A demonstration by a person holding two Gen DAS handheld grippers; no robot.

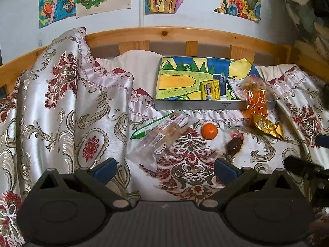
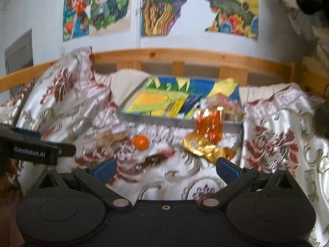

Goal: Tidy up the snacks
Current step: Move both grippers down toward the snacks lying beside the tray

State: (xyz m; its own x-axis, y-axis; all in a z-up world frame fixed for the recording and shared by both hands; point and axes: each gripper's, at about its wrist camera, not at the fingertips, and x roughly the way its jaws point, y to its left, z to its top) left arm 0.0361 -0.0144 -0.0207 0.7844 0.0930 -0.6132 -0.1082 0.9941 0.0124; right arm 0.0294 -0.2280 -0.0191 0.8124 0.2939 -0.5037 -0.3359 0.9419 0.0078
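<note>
A metal tray (image 1: 197, 105) (image 2: 164, 121) lined with a colourful drawing rests on the bedspread and holds a yellow packet (image 1: 210, 89) and a white wrapper (image 1: 236, 86). An orange-and-gold bag (image 1: 259, 109) (image 2: 207, 133) leans over the tray's right front corner. In front lie a clear cookie pack (image 1: 164, 133), a green stick (image 1: 152, 126), a tangerine (image 1: 209, 131) (image 2: 140, 142) and a brown candy (image 1: 233, 147) (image 2: 154, 159). My left gripper (image 1: 164, 169) stands open, short of the cookie pack. My right gripper (image 2: 165, 167) is open too, just before the brown candy and gold bag.
A patterned satin bedspread (image 1: 61, 113) is bunched high on the left. A wooden rail (image 1: 185, 34) runs behind the tray, with drawings on the wall above. The other gripper's black body (image 2: 35, 152) juts in from the left of the right wrist view.
</note>
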